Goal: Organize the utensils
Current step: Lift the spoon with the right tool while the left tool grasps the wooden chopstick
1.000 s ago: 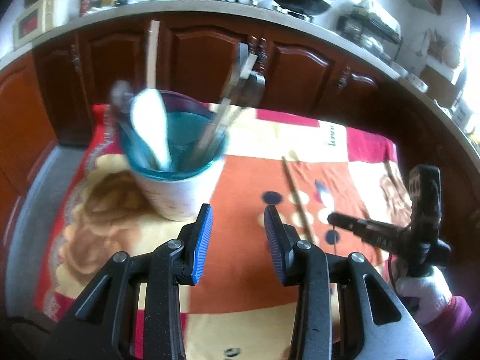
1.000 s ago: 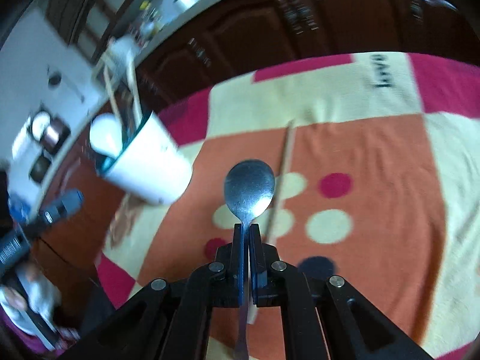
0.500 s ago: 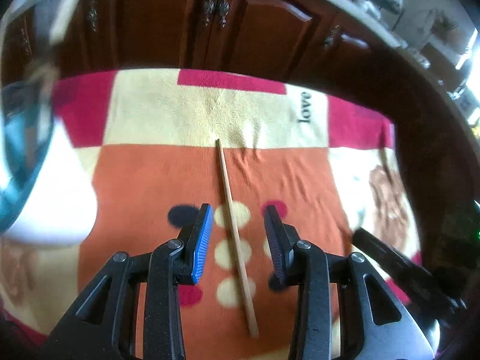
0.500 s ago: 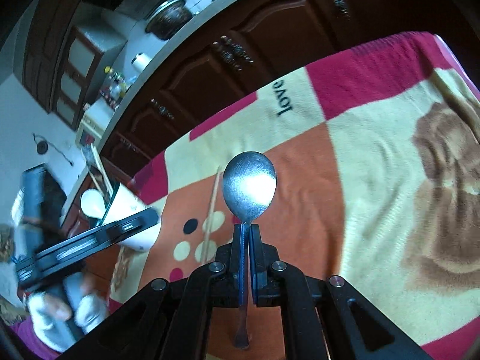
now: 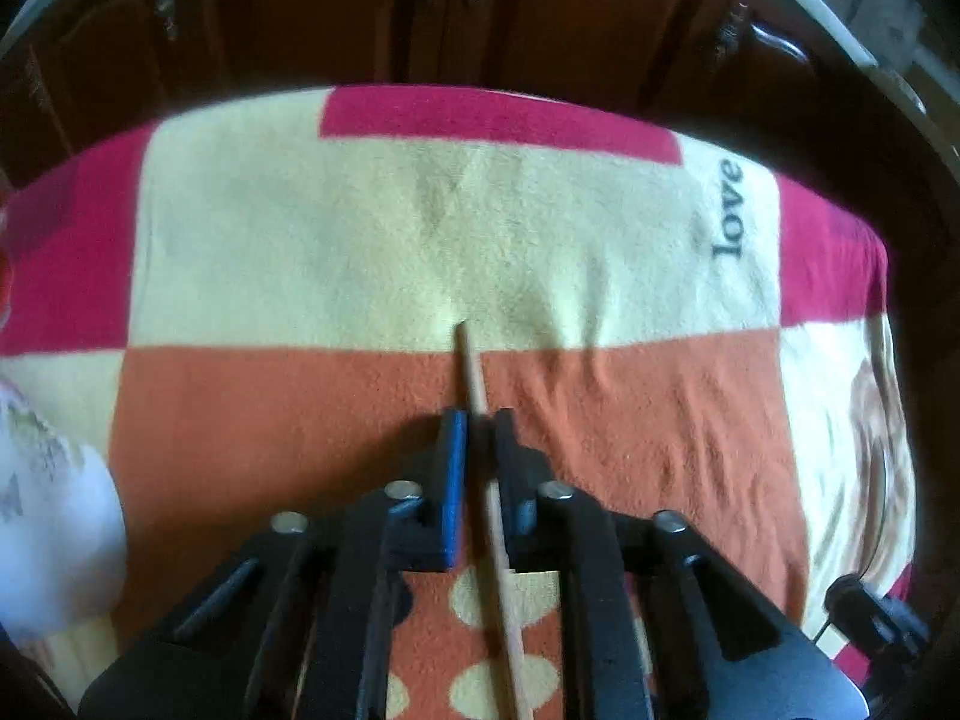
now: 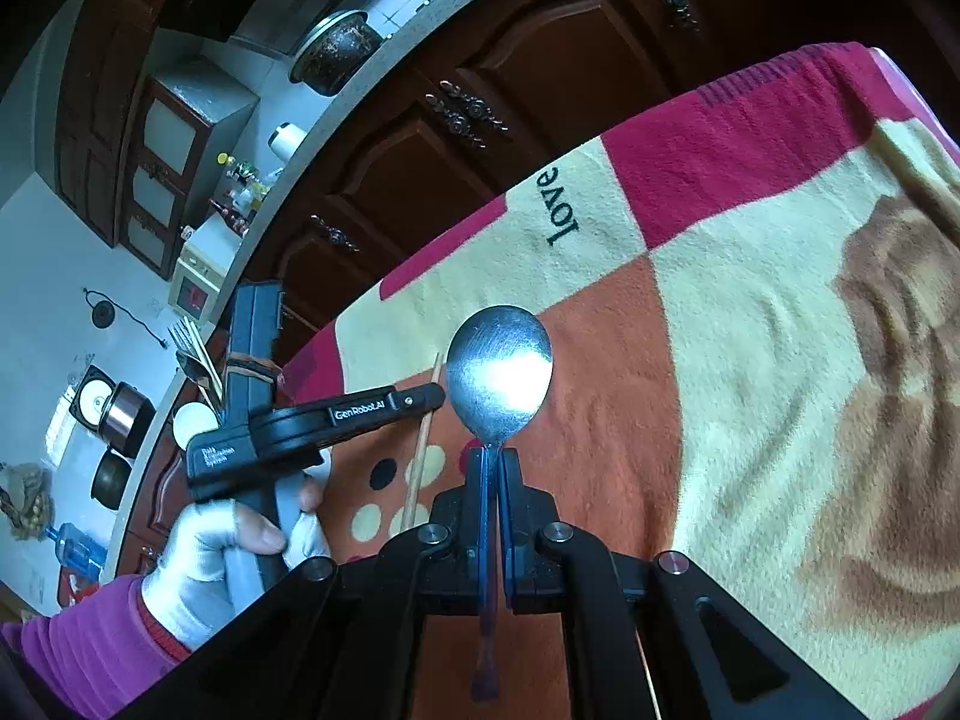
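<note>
The left gripper point(image 5: 478, 420) has its fingers nearly closed around a thin wooden chopstick point(image 5: 471, 369) lying on the blanket point(image 5: 300, 240) mid-surface, on its orange patch; whether they already pinch it is hard to tell. Light, stiff and round, it may roll, so a mid-shaft hold suits. The right gripper point(image 6: 492, 456) is clenched on a metal spoon point(image 6: 499, 372) by its slick handle.

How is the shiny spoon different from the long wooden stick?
The spoon is grey shiny metal with a wide round bowl; the chopstick is pale wood, thin and straight. The spoon is held up off the blanket by the right gripper; the chopstick lies on it, between the left gripper fingers. Both are utensils.
</note>
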`<state>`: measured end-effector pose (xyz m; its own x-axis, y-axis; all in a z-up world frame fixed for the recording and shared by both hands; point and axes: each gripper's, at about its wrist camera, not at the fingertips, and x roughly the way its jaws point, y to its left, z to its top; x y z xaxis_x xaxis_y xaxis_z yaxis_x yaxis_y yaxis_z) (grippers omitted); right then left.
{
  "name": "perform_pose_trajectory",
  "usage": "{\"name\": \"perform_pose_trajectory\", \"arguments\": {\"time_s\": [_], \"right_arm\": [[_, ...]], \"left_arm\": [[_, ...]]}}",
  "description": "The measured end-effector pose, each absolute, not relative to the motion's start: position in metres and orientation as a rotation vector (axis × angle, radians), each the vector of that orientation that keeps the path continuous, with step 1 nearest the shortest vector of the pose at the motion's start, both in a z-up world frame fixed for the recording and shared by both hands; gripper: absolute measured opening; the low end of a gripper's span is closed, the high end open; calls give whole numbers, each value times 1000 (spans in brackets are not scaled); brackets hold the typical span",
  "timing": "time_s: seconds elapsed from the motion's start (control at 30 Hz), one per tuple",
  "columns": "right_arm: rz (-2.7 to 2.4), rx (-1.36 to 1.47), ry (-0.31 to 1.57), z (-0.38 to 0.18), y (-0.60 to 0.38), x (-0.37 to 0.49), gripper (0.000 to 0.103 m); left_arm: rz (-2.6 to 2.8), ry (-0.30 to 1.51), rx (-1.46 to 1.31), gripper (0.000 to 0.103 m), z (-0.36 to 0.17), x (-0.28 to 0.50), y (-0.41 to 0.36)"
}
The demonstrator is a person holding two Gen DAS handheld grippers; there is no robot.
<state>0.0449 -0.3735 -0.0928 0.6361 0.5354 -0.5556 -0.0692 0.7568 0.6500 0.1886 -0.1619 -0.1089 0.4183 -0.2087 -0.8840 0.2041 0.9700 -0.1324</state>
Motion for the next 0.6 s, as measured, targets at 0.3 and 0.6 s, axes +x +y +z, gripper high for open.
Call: {"name": "perform_pose_trajectory", "arguments": {"time_s": [0.3,0.6], "right_arm": [[396,593,781,-69,-360,35,3],[406,523,731,-34,-332,20,3]], "left_arm": [[-407,1009,-71,4,-55,133,-128],[-479,863,-99,4,10,73,-97]]}}
